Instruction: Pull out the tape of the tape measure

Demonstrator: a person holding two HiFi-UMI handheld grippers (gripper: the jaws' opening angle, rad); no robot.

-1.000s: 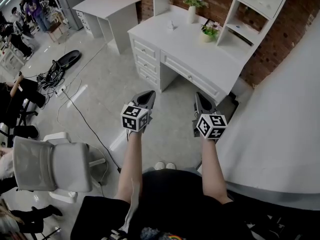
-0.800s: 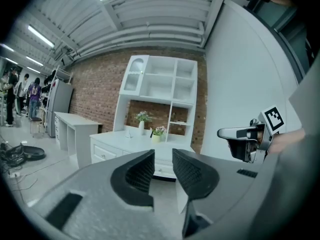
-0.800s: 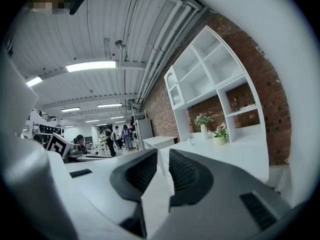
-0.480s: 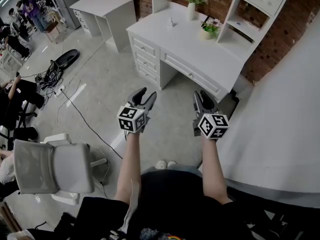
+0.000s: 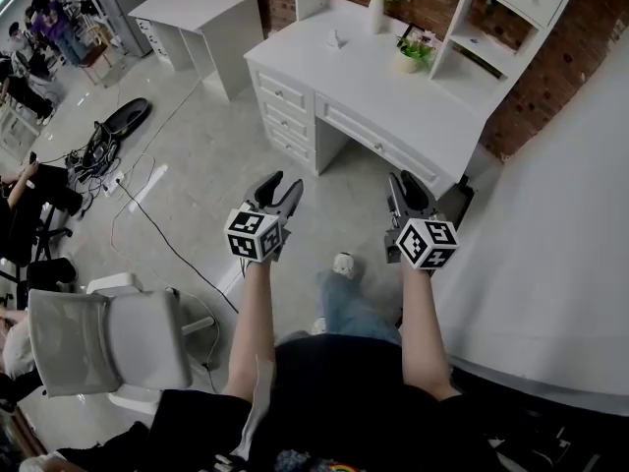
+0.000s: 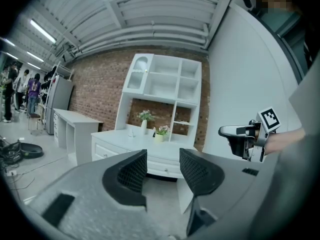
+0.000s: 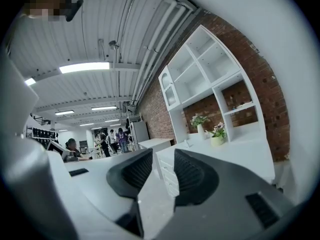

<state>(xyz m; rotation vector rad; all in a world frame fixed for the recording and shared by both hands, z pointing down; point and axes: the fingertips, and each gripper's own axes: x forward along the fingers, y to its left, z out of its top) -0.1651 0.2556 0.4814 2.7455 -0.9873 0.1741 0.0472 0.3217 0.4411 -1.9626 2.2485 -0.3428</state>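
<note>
1. L gripper [image 5: 280,183] is opening. Its jaws are standing well apart w/ nothing btwn them; 1 s ago they were pressed together.
2. R gripper [image 5: 406,180] is opening too, w/ a narrower gap than L and nothing btwn its jaws. It was also closed 1 s ago.
3. Both are hanging in mid-air over the floor, pointing toward the white counter [image 5: 373,77] and well apart from it, approx. where they were before.
4. Person is stepping fwd: a jeans leg [image 5: 344,303] and shoe [image 5: 342,263] are now showing btwn the forearms. Earlier only shoe tips were showing near the body.
5. A vase [image 5: 376,13] and a potted plant [image 5: 411,59] are standing on the counter.
6. Can't tell where the tape measure is lying.
</note>
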